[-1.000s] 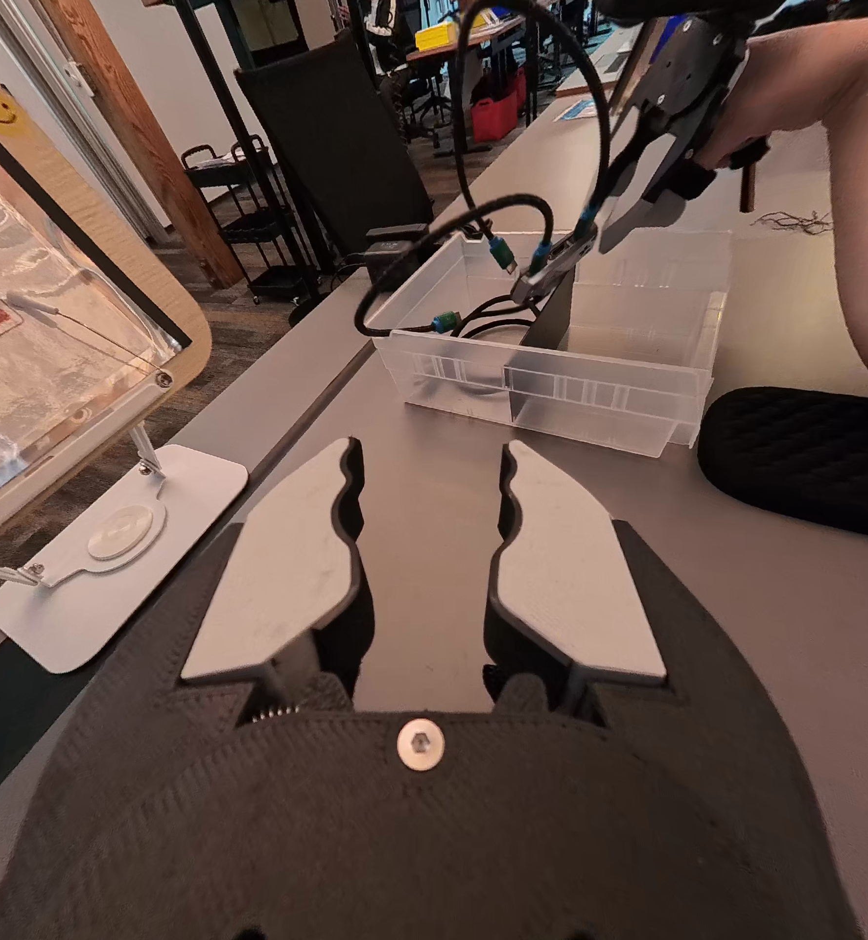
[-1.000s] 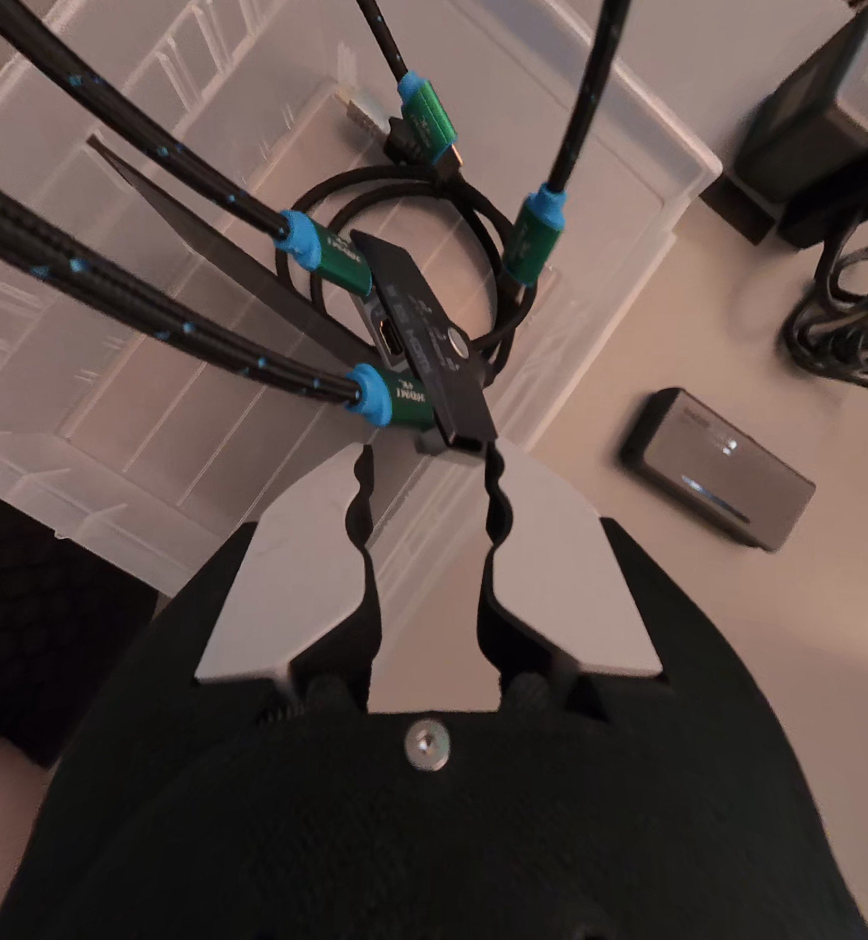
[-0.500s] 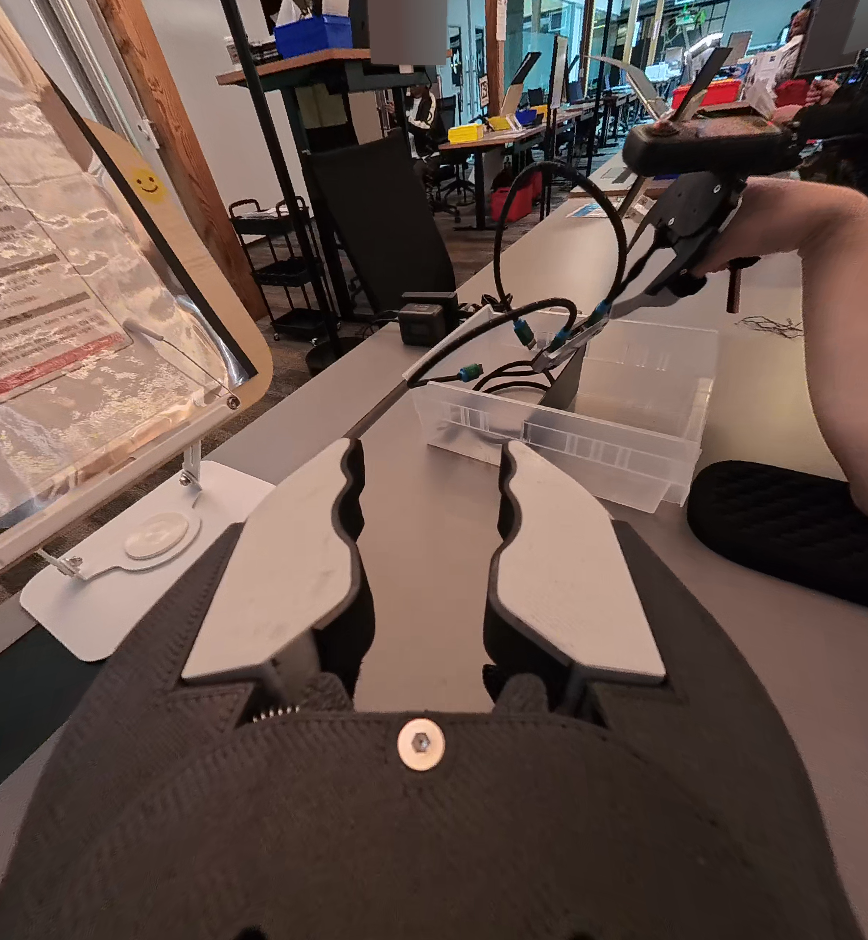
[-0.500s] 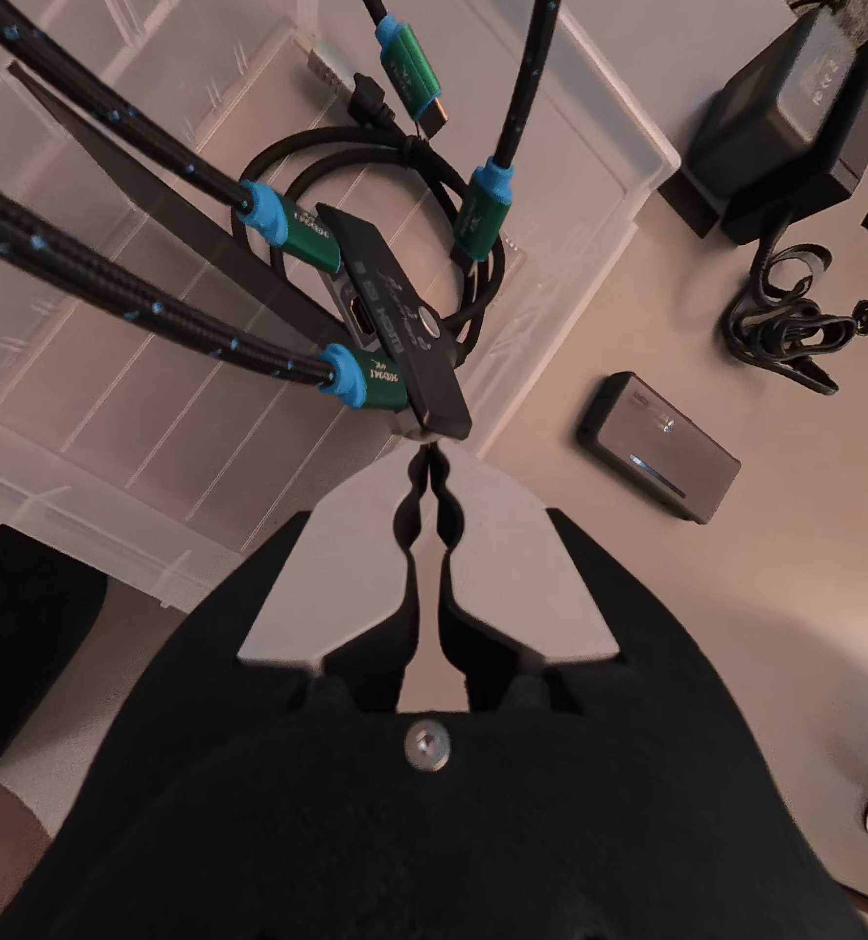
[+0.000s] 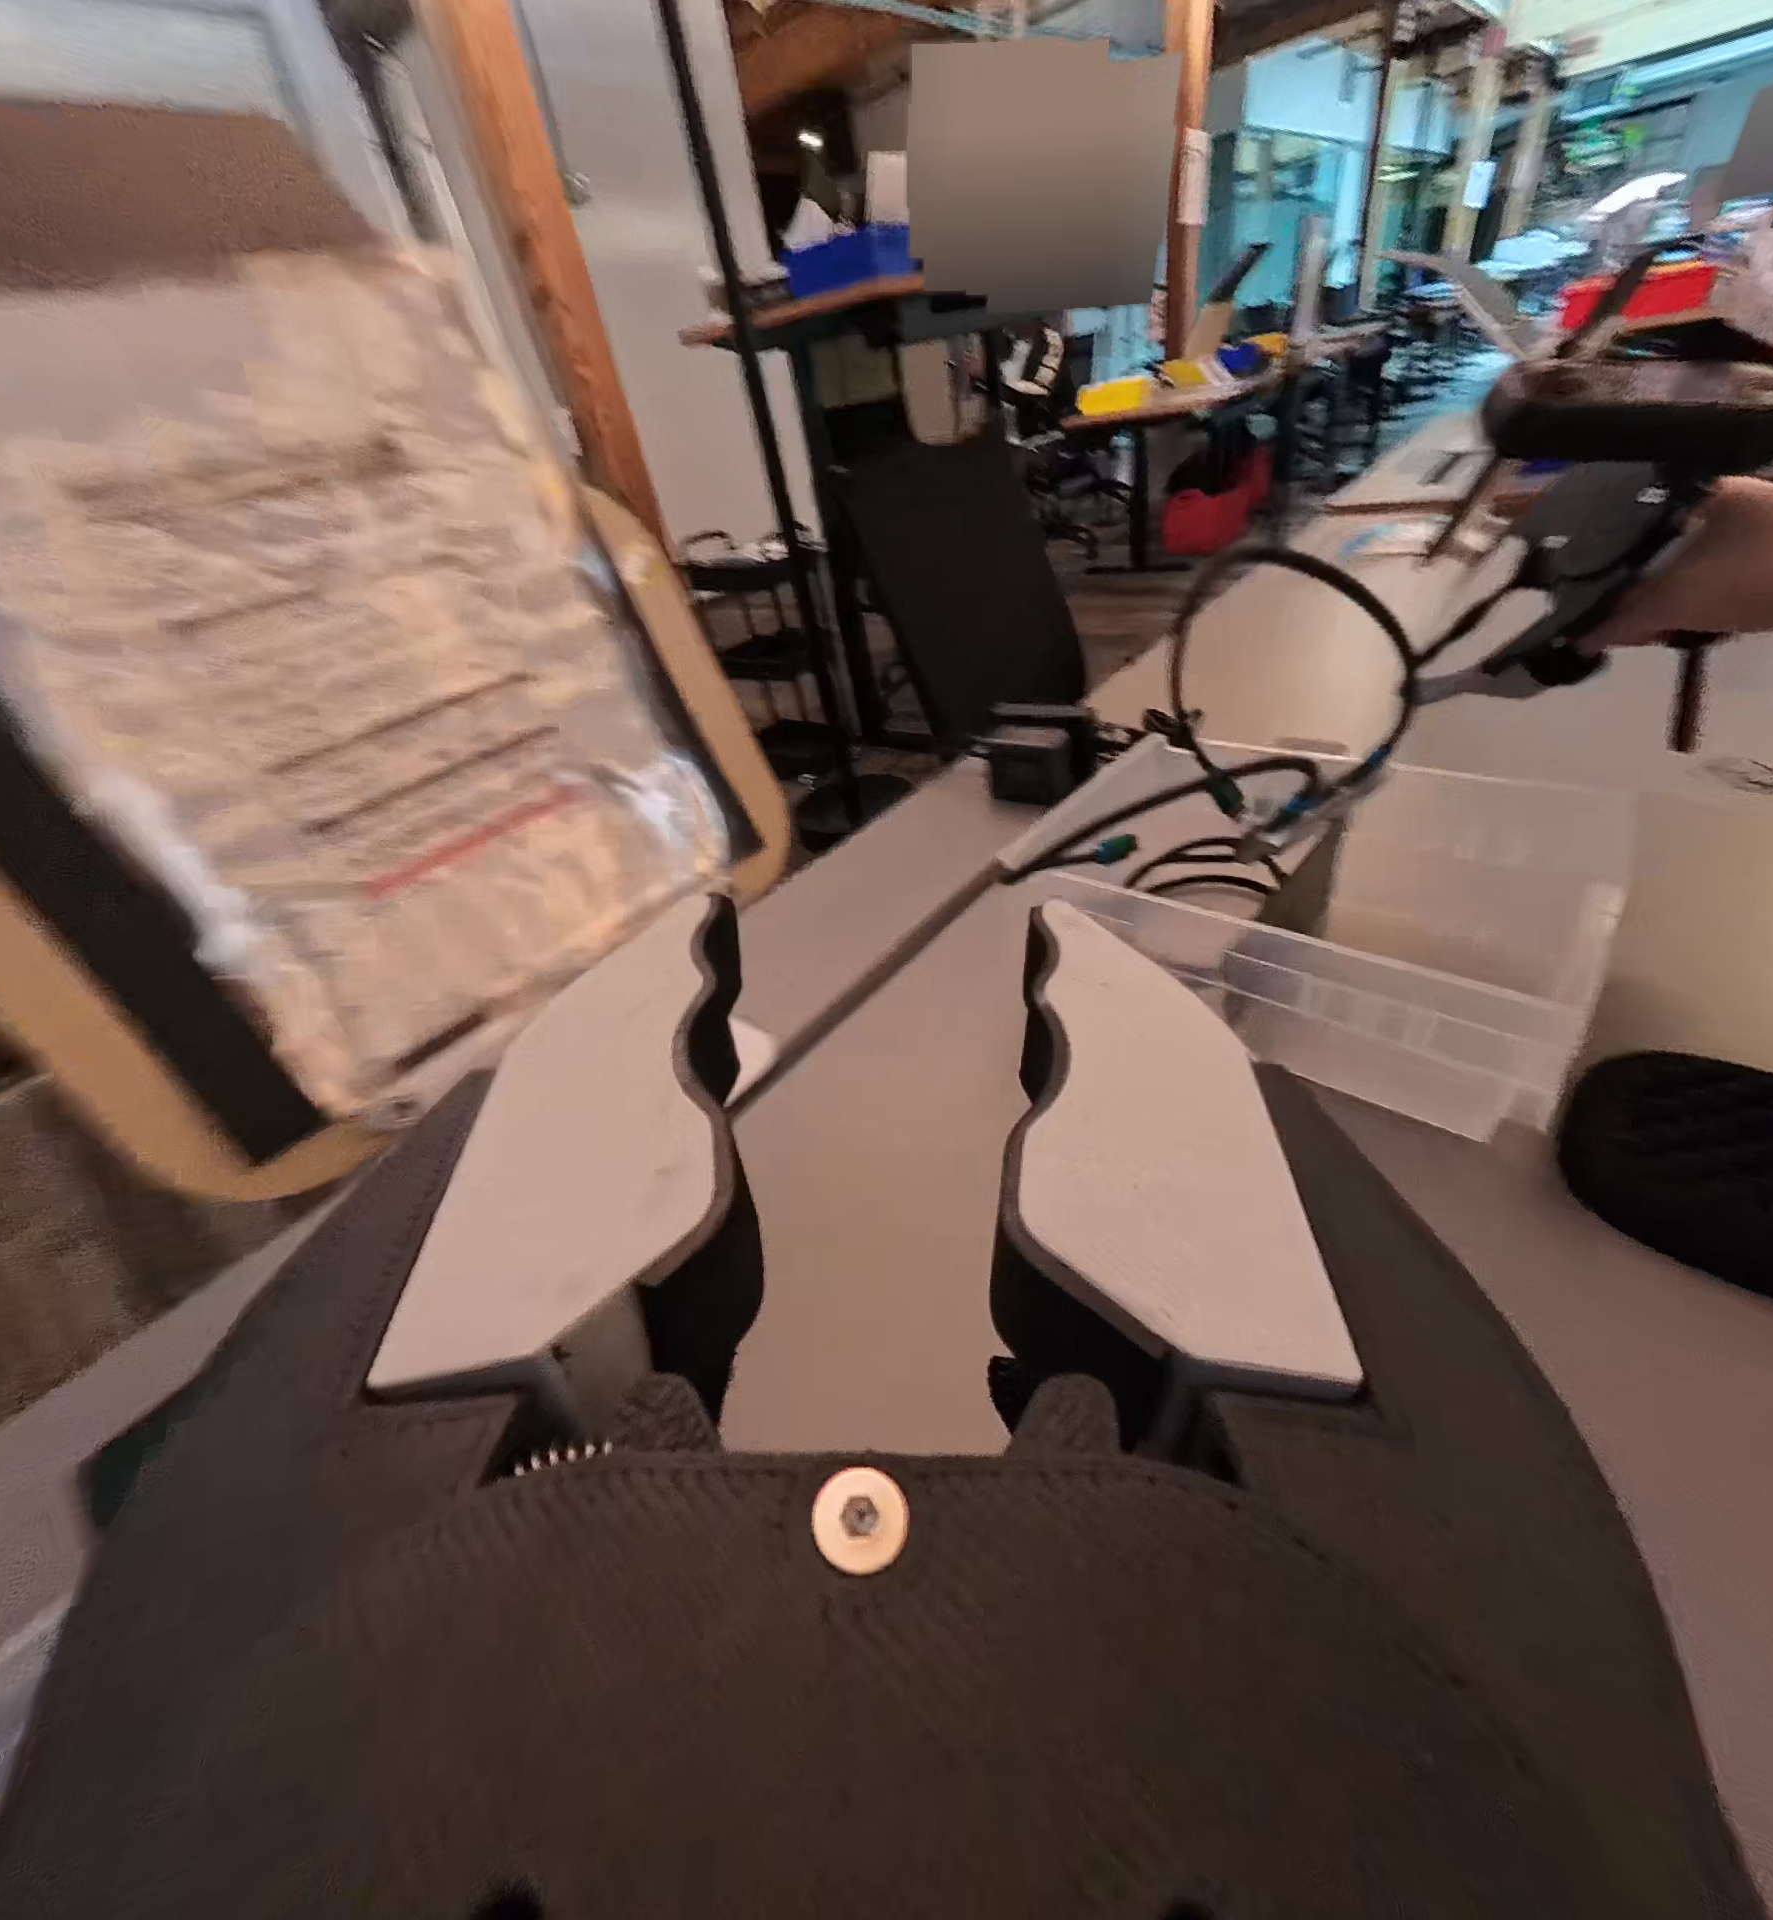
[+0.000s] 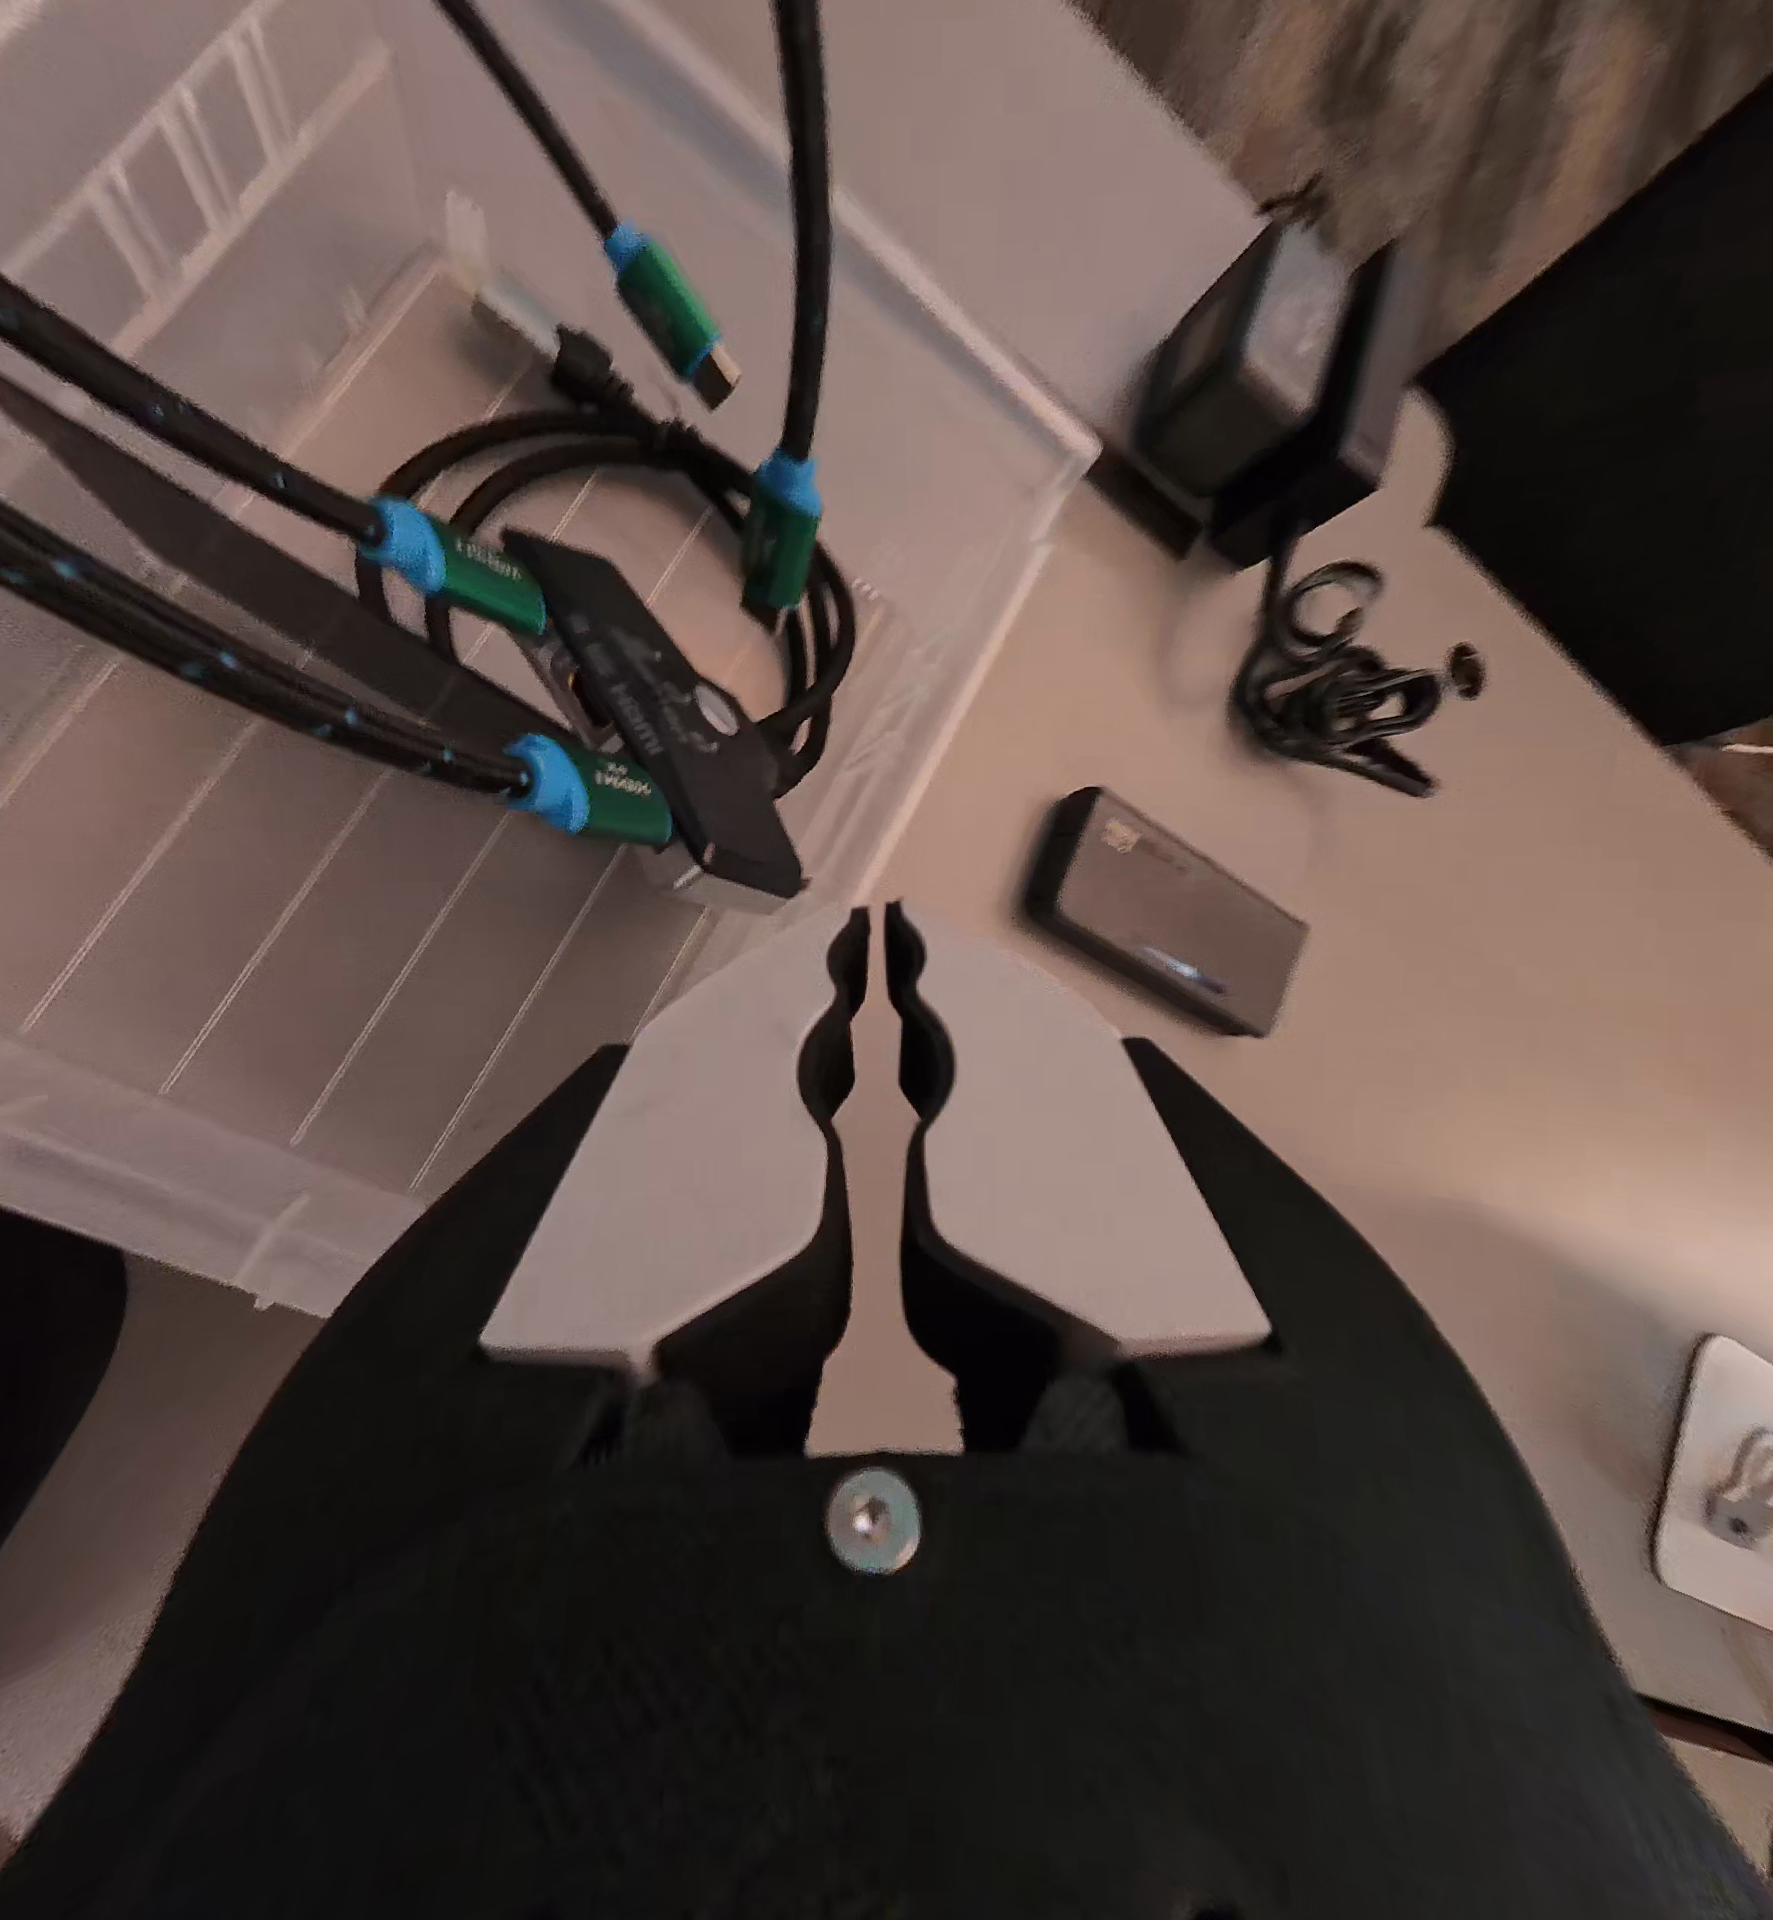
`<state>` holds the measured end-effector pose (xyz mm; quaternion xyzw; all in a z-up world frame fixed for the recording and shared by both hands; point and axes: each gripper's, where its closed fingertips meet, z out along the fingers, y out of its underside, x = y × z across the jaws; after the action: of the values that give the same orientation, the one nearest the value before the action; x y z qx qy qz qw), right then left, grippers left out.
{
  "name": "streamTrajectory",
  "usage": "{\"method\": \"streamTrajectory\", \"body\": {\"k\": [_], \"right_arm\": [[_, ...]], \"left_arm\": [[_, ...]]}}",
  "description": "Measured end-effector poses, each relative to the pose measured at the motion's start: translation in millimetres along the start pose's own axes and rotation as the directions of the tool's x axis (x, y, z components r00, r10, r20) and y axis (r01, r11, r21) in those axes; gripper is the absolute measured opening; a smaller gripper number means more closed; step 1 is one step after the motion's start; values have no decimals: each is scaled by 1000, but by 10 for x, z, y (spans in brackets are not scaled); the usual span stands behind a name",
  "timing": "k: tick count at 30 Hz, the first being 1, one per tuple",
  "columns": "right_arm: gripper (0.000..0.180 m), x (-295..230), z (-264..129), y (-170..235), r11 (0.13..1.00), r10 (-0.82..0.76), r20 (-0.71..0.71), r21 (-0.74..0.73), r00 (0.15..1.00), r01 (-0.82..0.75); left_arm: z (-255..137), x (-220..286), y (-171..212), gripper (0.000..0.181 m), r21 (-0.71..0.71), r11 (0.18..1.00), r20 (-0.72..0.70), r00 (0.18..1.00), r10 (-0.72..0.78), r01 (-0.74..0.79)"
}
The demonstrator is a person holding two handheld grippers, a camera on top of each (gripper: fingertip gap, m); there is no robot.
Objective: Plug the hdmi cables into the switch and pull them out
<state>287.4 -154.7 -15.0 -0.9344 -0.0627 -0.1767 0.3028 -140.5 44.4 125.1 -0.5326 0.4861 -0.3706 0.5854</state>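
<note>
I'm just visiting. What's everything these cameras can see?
bin: one, clear, on the table
switch: one, black, over the bin
HDMI plugs: four, green with blue collars, two in the switch, two hanging loose
coiled cable: one, black, inside the bin
small box: one, dark grey, beside the bin
power adapter: one, black, past the bin
pad: one, black, by the bin
framed sheet: one, tan frame, table's left edge
left gripper: one, black and grey, open, empty
right gripper: one, same colours, shut, beside the switch

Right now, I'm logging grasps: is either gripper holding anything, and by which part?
Nothing. The right gripper is shut just short of the near end of the switch; the left gripper is open, empty.
</note>
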Motion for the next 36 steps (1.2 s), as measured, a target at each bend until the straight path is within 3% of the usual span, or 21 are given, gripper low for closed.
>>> {"method": "streamTrajectory", "body": {"k": [1,5,9,13,17,23,26,32,36], "right_arm": [[5,45,-78,-65,999,1,-36,33,999,1],[18,189,-444,-420,980,27,-187,200,982,11],[28,235,-838,-811,927,65,-329,369,942,65],[28,140,-1188,-1153,845,127,-377,526,917,99],[27,-49,-1318,-1362,783,116,-348,608,930,130],[28,-41,-1219,-1324,810,104,-355,572,929,128],[29,-19,-1172,-1279,824,99,-349,554,932,120],[29,-38,-1115,-1271,833,78,-339,538,937,126],[29,-72,-1089,-1276,839,55,-339,525,939,140]], "left_arm": [[-143,-150,-69,52,1,1000,56,998,11,-11],[-802,-774,-97,56,-88,996,284,958,47,-23],[-1344,-1207,424,54,-328,939,375,926,34,99],[-1657,-1268,1165,41,-594,779,306,952,-10,199],[-1816,-1475,1824,67,-830,554,233,944,233,68],[-1612,-1619,2422,80,-885,466,149,959,239,21],[-1633,-1604,2438,79,-891,455,121,960,253,-8],[-1759,-1641,2666,72,-939,342,83,952,295,-24],[-1687,-1726,2751,69,-942,329,60,932,357,-65]]}}
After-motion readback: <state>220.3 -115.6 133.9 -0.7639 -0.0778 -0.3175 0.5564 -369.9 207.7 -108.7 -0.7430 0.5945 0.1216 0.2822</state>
